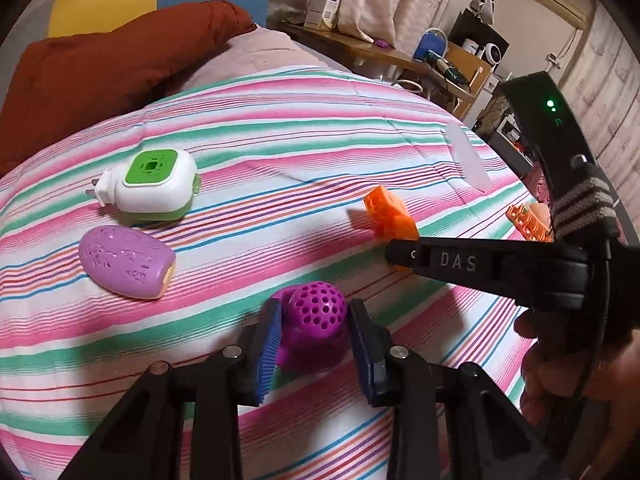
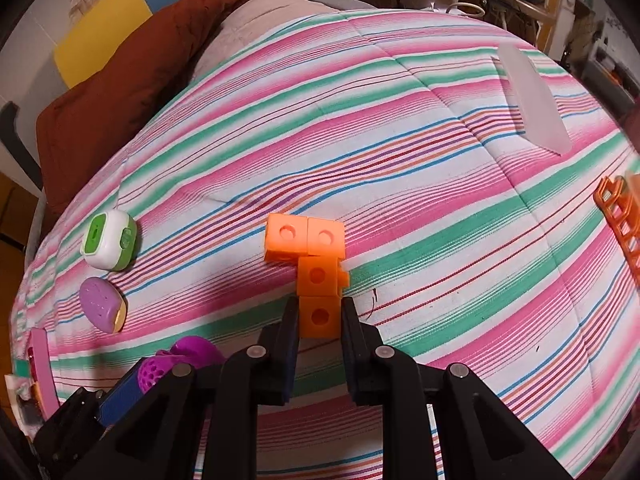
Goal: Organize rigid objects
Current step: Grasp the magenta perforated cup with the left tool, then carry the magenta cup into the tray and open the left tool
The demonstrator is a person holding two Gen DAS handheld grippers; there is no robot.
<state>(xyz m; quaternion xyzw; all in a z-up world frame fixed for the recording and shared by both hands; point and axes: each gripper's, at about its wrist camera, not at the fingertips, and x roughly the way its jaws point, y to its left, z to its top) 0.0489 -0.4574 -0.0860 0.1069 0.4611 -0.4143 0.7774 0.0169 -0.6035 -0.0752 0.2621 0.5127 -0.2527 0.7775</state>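
We are working over a bed spread with a striped quilt, and the sorting looks only partly done. At the left side the white-and-green plug-in unit and the lilac oval case lie just beside each other, which we read as a group already gathered.

Our left gripper has its fingers on either side of the purple perforated ball, which sits on the quilt near that pair. The blue pads stand close to the ball, but we see a small gap on each side, so we judge the fingers as spread around it and not pinching; whether it is being set down or picked up we cannot tell.

Our right gripper is pinching the nearest cube of the orange block piece, fingers pressed tight against its sides. The piece lies mid-bed, well apart from the left-hand group.

Still loose, as far as we see: that block piece, an orange lattice piece at the right edge, and a frosted flat strip at the far right. We judge several placements remain.
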